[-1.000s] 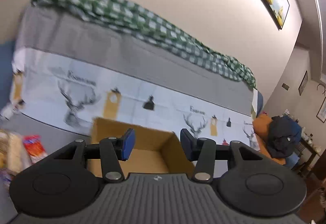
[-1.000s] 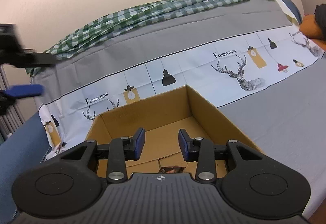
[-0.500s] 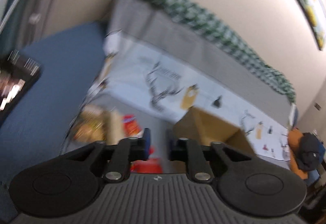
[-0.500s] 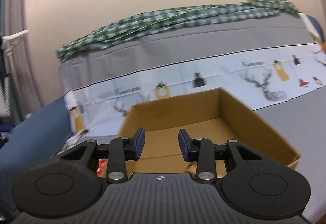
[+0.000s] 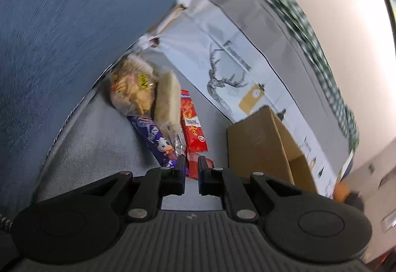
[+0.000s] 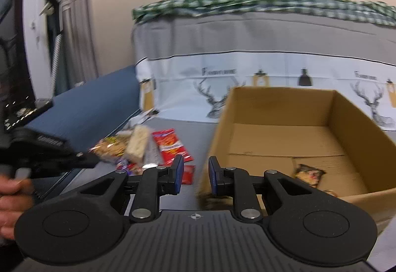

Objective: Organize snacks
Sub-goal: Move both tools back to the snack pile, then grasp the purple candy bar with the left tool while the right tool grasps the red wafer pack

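Snacks (image 5: 158,108) lie heaped on a grey sofa seat, at 11 o'clock from the left tool (image 5: 191,174), which tilts downward toward them with its jaws drawn nearly together and nothing pinched between them. The heap holds a clear bag of biscuits (image 5: 131,89), a pale wrapped bar (image 5: 167,99), a purple packet (image 5: 156,141) and a red packet (image 5: 193,123), overlapping one another. Just beside them, at 2 o'clock, stands an open cardboard box (image 5: 259,146).

The right tool (image 6: 194,173) points level and slightly down at the near left corner of the box (image 6: 279,138), its blue-padded jaws just closing, a gap between them, gripping nothing. One small dark packet (image 6: 308,174) rests on the box floor. At 9 o'clock a hand (image 6: 11,200) grips the other tool's handle.
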`<state>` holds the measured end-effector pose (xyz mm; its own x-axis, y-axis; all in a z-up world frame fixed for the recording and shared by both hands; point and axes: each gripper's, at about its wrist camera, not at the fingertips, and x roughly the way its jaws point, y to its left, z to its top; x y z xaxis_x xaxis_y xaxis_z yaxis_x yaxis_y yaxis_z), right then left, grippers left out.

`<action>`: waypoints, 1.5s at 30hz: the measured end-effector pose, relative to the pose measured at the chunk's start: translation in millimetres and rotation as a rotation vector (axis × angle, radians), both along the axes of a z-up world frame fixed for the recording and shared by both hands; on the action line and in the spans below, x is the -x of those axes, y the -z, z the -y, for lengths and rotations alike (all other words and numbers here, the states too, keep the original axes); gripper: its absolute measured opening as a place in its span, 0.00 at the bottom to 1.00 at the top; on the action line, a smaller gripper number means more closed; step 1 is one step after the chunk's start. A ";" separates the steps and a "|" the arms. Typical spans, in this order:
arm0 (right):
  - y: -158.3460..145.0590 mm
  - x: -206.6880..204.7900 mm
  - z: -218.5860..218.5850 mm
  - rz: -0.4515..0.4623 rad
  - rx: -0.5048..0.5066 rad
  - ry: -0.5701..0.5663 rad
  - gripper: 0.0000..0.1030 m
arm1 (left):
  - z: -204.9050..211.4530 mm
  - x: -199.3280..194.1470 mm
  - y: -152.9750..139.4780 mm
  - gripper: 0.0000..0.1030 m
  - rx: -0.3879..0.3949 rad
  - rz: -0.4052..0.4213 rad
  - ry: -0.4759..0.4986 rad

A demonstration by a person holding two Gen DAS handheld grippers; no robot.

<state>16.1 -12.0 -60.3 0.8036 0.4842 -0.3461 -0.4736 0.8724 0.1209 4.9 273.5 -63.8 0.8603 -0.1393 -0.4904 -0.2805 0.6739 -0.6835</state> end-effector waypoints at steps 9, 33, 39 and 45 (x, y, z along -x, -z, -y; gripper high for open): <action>-4.6 -17.5 -69.6 -0.036 0.072 -0.075 0.52 | 21.9 -13.0 -6.8 0.18 -0.182 0.014 -0.054; 84.1 -157.5 -151.0 -0.359 0.239 0.027 0.74 | 8.6 -71.1 34.6 0.49 -0.176 -0.169 -0.140; 80.4 -146.9 -148.1 -0.308 0.257 -0.012 0.53 | 12.4 -75.9 36.5 0.37 -0.223 -0.191 -0.123; 63.4 -127.4 -144.3 -0.259 0.295 -0.032 0.52 | 8.2 -71.7 37.5 0.18 -0.195 -0.194 -0.119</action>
<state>143.5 132.3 -123.8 0.6578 0.3572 -0.6631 -0.4877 0.8729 -0.0136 76.6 265.4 -101.3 0.7525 0.0700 -0.6548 -0.4783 0.7415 -0.4705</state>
